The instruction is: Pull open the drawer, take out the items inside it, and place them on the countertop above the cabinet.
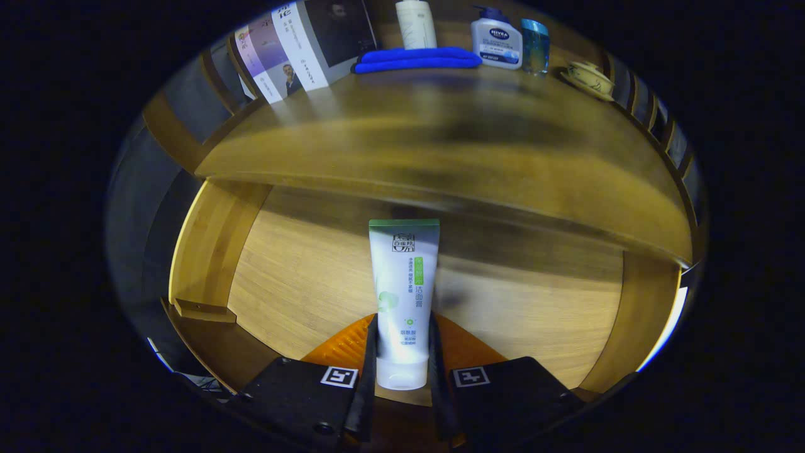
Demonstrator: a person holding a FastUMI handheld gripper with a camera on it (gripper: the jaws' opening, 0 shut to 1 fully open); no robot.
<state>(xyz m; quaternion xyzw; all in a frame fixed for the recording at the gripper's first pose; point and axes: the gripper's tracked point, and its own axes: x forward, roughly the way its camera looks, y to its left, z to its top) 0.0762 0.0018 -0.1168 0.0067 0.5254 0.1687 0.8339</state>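
Observation:
A white tube with a green end [404,296] stands between my two fingers, and my gripper [402,352] is shut on its lower, cap end. The tube points away from me over the wooden floor of the open drawer [302,277]. Beyond the drawer and above it runs the wooden countertop [440,138], its front edge just past the tube's green end.
At the back of the countertop stand a book [302,44], a folded blue cloth [418,60], a white bottle [416,24], a white and blue pump bottle [497,43], a small blue glass [534,45] and a cup on a saucer [588,78]. Drawer side walls [210,245] flank the fingers.

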